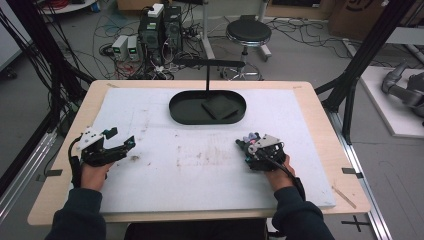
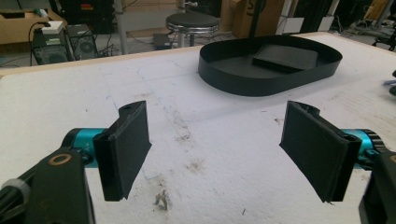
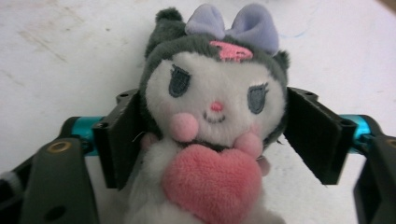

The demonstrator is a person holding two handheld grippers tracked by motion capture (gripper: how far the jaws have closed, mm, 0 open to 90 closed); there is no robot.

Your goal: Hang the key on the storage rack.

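Tabletop (image 1: 310, 165): pale wood with a white, scuffed foam mat over most of it. Both my claws rest on the near half.

Black oval tray (image 1: 180, 112): ahead of both claws, at the far middle of the mat, roughly midway between them. A thin post with a crossbar rises from its far rim, and a dark flat pad (image 1: 220, 106) lies inside. From the left gripper view it sits ahead and a little to the right of the jaws, well apart.

Right claw (image 1: 244, 145): closed on the plush toy, jaws pressing either side of its head. I judge the grip secure but soft, since the fabric bulges between the pads.

Left claw (image 1: 122, 137): jaws spread wide, nothing between them, bare stained mat below and ahead.

Plush toy (image 3: 212, 121): small, white face, dark grey hood, lilac bow, pink heart at the chest. It lies inside the right claw, long axis running along the jaws, head toward the fingertips, face up to the camera. In the high view it is a small patch at the claw's tip.

Governing relation: the toy is already in the right claw; the left is well apart from it. The tray lies straight ahead and slightly left of the right claw, so I judge a forward carry.
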